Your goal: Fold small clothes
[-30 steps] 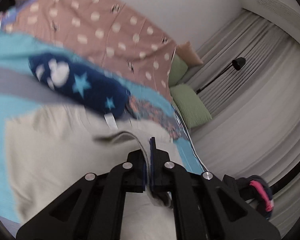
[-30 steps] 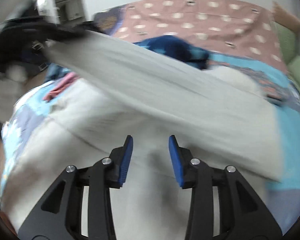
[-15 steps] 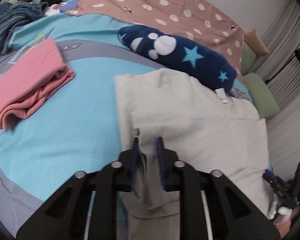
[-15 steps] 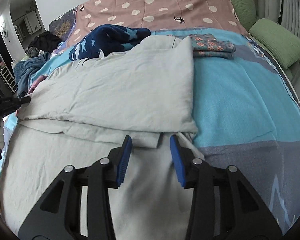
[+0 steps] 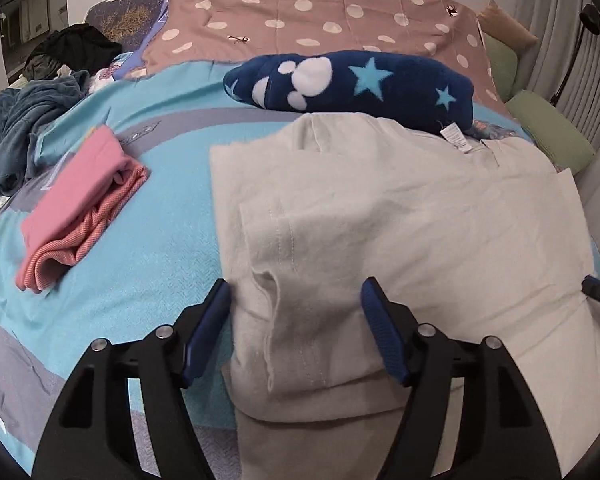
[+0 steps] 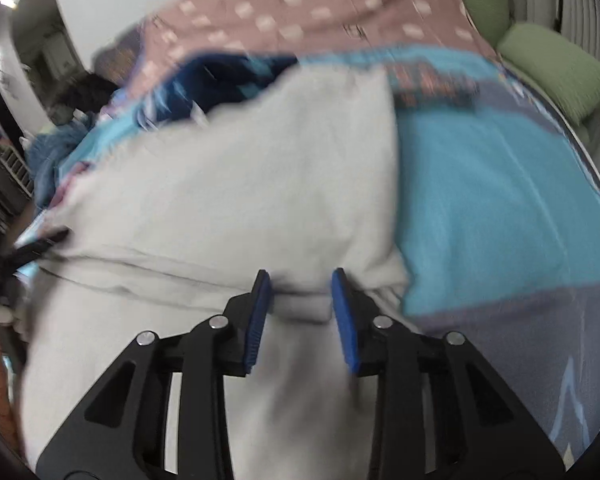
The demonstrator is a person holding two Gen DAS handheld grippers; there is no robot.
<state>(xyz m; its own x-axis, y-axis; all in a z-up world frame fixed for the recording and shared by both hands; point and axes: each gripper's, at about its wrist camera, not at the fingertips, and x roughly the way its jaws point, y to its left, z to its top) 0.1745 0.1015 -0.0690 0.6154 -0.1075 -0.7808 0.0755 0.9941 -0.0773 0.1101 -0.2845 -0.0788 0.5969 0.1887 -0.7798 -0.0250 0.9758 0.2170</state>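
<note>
A light grey garment (image 5: 400,216) lies on the blue bedspread (image 5: 148,240), its top layer folded over the lower part. My left gripper (image 5: 294,300) is wide open just above the folded layer's near left corner, holding nothing. In the blurred right wrist view the same garment (image 6: 260,184) shows, and my right gripper (image 6: 302,280) is open over the folded edge near its right corner. The right gripper's tip peeks in at the right of the left wrist view (image 5: 598,294). The left gripper shows dark at the left of the right wrist view (image 6: 28,250).
A folded pink garment (image 5: 80,204) lies left of the grey one. A navy star-patterned fleece (image 5: 352,84) lies behind it, with a folded floral piece (image 6: 432,88) to the right. A pile of dark clothes (image 5: 36,112) sits far left. Green pillows (image 5: 552,136) line the right edge.
My left gripper carried the garment's edge over, laid it down and opened wide. My right gripper stayed open and shifted closer to the folded edge.
</note>
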